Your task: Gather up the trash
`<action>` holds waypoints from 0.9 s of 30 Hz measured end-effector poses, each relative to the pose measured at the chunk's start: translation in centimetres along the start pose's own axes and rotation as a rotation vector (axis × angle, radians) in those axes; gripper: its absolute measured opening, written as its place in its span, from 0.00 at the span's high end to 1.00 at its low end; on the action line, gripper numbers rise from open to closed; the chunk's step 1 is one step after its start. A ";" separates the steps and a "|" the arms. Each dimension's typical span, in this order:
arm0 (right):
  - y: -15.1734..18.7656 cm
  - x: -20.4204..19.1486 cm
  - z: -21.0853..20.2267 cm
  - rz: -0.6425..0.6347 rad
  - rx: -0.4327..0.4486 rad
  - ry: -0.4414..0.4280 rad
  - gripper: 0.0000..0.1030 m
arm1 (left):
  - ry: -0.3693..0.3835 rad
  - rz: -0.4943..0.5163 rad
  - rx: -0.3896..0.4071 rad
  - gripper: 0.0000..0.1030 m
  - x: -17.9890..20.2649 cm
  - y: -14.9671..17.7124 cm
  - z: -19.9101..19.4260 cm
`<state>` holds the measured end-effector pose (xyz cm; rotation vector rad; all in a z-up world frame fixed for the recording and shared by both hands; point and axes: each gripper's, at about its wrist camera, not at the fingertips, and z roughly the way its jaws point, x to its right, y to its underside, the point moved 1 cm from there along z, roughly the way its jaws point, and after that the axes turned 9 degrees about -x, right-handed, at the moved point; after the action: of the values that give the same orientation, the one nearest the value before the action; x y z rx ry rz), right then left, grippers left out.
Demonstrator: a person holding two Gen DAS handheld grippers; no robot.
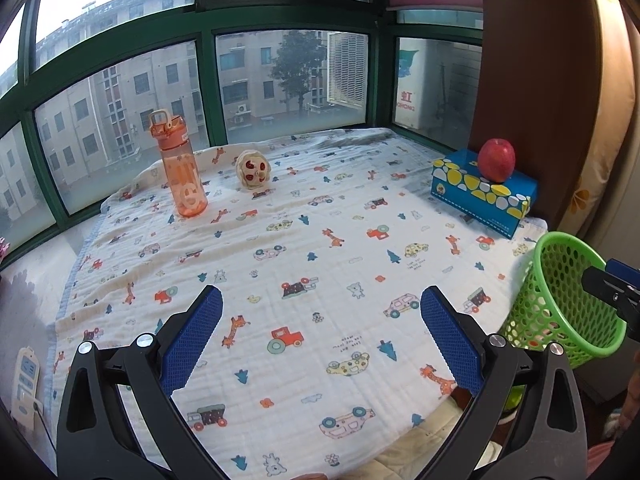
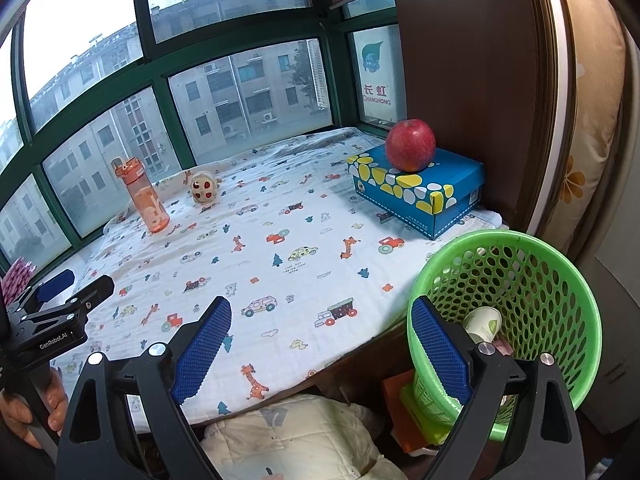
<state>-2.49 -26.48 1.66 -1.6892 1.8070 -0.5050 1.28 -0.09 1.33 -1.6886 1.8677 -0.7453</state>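
Green basket [image 2: 520, 304] holds paper cup [image 2: 482, 323]; apple [image 2: 411, 145] atop blue box [image 2: 416, 188].

Soft, grey daylight comes in through the window [image 1: 280, 80] at the back and lights both views evenly. The upper panes are blown out to near white. Shadows are faint: a pale one lies beside the orange bottle [image 1: 182, 168], another under the blue box [image 2: 420, 188]. The patterned cloth [image 1: 300, 260] reads bright and sharp in the middle. Fisheye distortion bends the window frame into arcs, and the corners fall to black. The room's right side and the space below the cloth's front edge are dim.
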 end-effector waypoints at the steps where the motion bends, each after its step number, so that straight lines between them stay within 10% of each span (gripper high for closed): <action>1: 0.0 0.0 0.0 -0.001 -0.001 -0.001 0.14 | -0.003 0.000 0.001 0.05 0.0 0.0 0.0; 27: 0.0 -0.3 0.0 -0.003 -0.003 -0.007 0.14 | -0.017 -0.018 -0.004 0.05 -0.4 0.3 -0.1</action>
<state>-2.50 -26.14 1.74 -1.6937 1.8010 -0.4978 1.03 0.30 1.26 -1.7108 1.8460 -0.7331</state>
